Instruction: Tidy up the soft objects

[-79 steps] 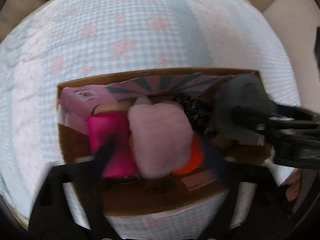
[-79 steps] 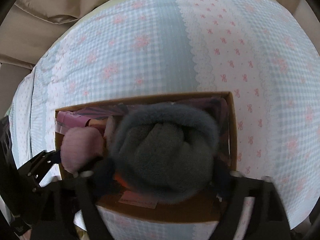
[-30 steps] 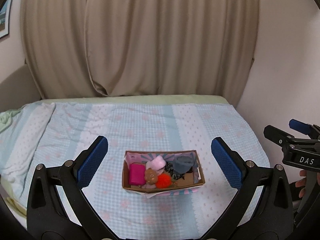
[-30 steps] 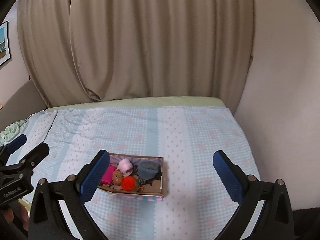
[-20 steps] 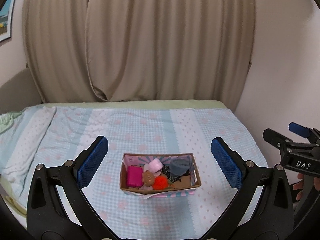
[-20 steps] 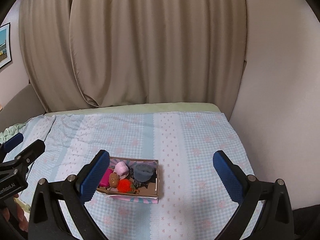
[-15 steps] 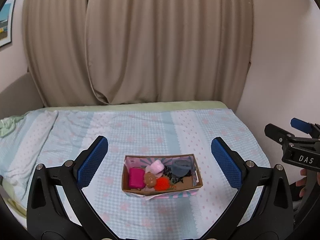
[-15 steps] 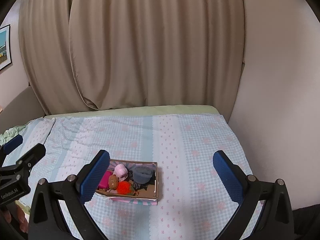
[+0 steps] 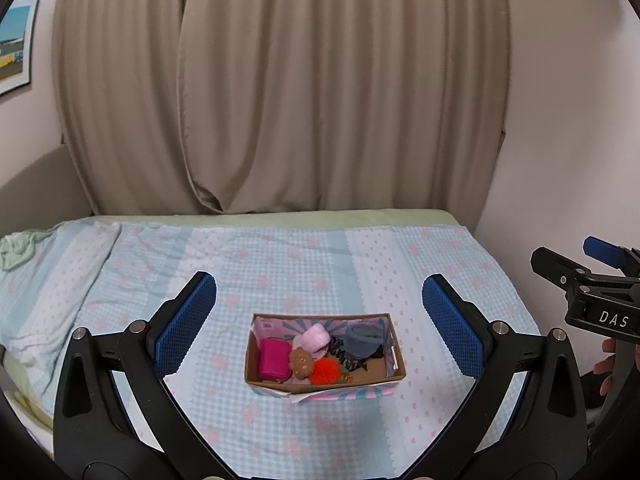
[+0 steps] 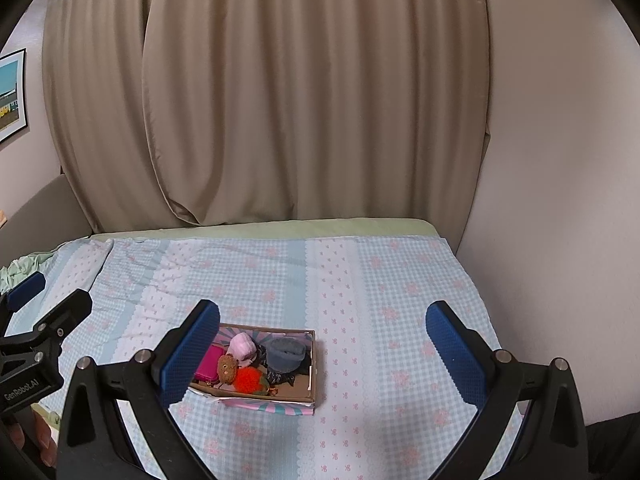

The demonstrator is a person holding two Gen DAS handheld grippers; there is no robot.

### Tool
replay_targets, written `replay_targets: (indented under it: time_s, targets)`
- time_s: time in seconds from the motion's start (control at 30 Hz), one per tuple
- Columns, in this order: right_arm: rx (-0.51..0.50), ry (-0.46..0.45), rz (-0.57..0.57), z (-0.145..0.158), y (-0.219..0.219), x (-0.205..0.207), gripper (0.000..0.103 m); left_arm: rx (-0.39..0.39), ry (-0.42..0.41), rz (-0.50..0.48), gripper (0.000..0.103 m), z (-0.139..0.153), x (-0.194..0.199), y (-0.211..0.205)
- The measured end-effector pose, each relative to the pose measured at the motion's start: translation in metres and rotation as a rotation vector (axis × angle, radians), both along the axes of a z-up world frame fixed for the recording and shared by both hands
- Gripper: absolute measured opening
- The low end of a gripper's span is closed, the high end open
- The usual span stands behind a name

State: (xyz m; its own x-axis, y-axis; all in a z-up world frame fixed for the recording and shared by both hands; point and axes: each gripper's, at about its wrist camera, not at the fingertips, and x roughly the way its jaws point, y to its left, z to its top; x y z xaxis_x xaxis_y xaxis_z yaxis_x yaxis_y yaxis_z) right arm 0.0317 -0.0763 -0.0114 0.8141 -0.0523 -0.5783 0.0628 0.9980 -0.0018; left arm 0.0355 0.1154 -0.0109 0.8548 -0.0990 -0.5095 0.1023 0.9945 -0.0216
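Jaws on your left gripper [image 9: 319, 324] and right gripper [image 10: 322, 350] are gaping wide, holding nothing. The cardboard box [image 9: 256, 368] is sitting on the bedspread [image 9: 280, 264], soft toys lying inside.

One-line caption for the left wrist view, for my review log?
Open left gripper held back from cardboard box of soft toys on the checked bedspread.

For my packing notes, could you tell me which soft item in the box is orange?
The fuzzy orange ball, at the box's near wall, beside the brown round plush.
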Motion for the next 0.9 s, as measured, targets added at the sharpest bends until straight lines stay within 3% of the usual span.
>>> replay_targets:
  time_s: [0.9]
  targets:
    - [0.000,-0.018,0.004,0.002,-0.004,0.011,0.103,0.000,-0.022,0.003,0.103,0.001,-0.003,-0.005]
